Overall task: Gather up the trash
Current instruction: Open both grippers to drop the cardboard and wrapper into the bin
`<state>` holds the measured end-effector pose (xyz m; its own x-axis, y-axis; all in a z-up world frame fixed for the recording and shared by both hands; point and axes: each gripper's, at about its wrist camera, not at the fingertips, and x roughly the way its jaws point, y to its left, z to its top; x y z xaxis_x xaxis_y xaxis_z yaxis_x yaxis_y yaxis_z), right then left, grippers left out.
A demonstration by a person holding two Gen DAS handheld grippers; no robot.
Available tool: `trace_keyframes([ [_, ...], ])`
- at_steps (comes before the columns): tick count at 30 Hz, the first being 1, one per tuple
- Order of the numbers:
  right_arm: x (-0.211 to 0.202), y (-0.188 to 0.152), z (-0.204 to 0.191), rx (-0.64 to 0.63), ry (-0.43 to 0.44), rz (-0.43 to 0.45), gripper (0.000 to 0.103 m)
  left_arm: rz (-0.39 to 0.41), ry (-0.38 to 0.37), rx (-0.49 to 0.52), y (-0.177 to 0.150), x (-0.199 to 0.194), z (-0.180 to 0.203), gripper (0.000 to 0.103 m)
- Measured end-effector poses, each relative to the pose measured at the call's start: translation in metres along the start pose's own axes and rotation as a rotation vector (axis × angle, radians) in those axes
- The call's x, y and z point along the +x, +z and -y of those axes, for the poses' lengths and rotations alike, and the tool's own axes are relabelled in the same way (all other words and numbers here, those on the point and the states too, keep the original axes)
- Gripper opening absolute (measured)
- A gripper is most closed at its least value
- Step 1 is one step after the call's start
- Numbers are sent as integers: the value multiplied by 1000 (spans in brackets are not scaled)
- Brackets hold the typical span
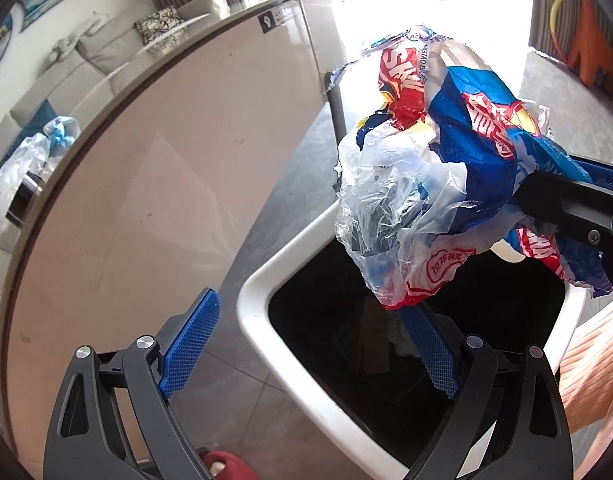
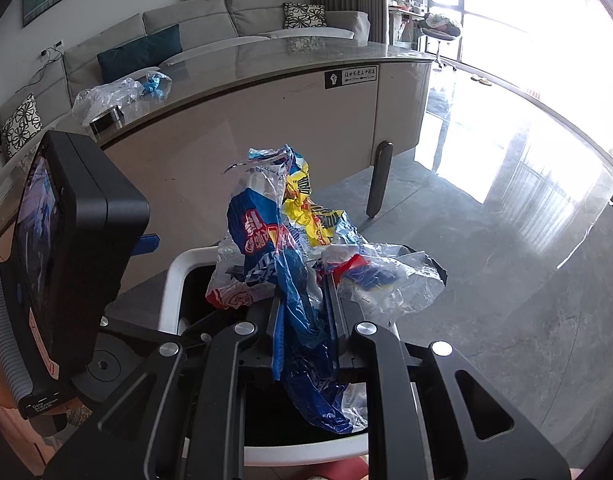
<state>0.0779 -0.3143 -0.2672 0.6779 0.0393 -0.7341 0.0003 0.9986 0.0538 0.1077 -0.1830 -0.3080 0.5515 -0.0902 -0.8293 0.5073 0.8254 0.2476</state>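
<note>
Apparently crinkly plastic wrappers (image 2: 290, 248), glossy white bin (image 1: 258, 280)

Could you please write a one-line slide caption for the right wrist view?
Right gripper clamps a crumpled wad of plastic wrappers above the open white trash bin.

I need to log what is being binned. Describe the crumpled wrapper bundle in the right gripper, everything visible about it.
The wrapper bundle is a crumpled wad of thin, glossy plastic packaging: blue, red and white printed film, a yellow printed piece near its top, and clear wrinkled film at its sides. The right gripper is shut on it, a blue strip trailing back between the fingers. It hangs in the air above the dark opening of the white trash bin, not touching the rim as far as shows. The left gripper is open and apart from it.
</note>
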Motion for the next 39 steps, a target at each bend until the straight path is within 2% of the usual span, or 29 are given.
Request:
trace_keyframes([
  [3,8,4,-4,-3,38,-2,18,-2,12,-29,-3,-4,-18,92],
  [9,21,2,-14,-29,55,-25,18,11,33,-99,-13,-5,-39,92],
  [17,40,-9,-18,-67,55,-84,18,45,47,-107,-9,-6,-44,92],
  [26,69,-22,-26,-113,50,-198,18,35,36,-113,-15,3,-49,92],
  [34,82,-31,-27,-139,19,-257,18,39,23,-119,-17,5,-47,92],
  [35,84,-32,-26,-137,18,-264,20,38,23,-121,-17,4,-47,92],
  [37,84,-32,-25,-133,0,-254,34,39,20,-124,-16,4,-48,92],
  [38,84,-33,-24,-118,14,-264,55,39,19,-125,-16,4,-48,92],
  [39,84,-32,-22,-103,8,-259,67,39,18,-127,-15,4,-48,92],
])
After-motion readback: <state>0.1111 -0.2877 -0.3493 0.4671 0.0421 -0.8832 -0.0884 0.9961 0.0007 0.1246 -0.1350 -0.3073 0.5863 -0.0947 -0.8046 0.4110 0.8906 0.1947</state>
